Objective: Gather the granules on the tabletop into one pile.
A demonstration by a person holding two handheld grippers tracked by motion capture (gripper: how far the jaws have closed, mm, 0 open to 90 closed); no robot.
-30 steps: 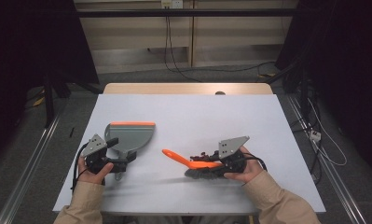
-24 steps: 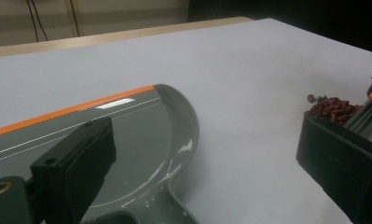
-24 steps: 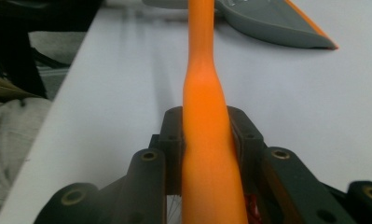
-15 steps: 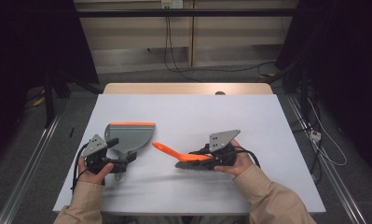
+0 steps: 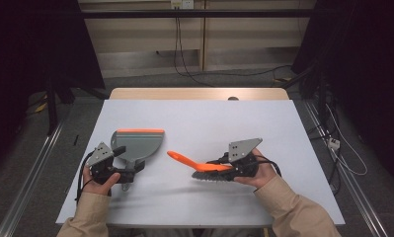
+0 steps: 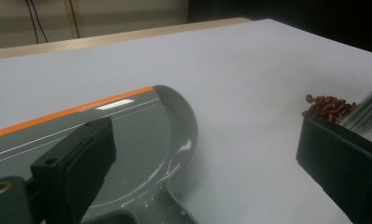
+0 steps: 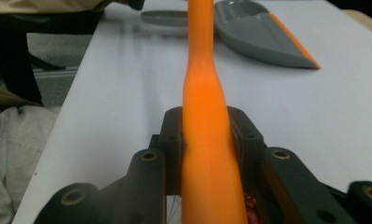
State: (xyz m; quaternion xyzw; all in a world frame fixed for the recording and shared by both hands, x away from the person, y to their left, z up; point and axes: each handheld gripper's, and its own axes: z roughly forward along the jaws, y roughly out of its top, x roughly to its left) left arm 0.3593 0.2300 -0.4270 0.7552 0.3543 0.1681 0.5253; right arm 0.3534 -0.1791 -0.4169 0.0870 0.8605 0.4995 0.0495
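Orange plastic marks both tools on the white table (image 5: 199, 118): the rim of the grey dustpan (image 5: 137, 143) and the handle of the small brush (image 5: 204, 168). The brush is held by the right gripper (image 5: 219, 165), whose fingers (image 7: 172, 135) are clamped on the thick part of the handle, as seen in the right gripper view. Its dark bristles are pointed down at the table, and the handle end is directed toward ten o'clock, at the dustpan.

The dustpan lies flat at about eight o'clock from the table centre, with its orange lip at the far side. The left gripper (image 5: 130, 170) is placed at the pan's handle — in the left gripper view its fingers (image 6: 76, 163) are seen apart, one over the pan and one well to the side, so the handle is not clamped.

A small heap of red beans (image 6: 328, 106) is seen in the left gripper view, on the table beside the brush bristles and well apart from the pan.

The sweeping step is judged to be in hand. For the next move, the beans should be pushed by the bristles toward nine o'clock, and the pan must be steadied — perhaps turned, so that its lip meets them.
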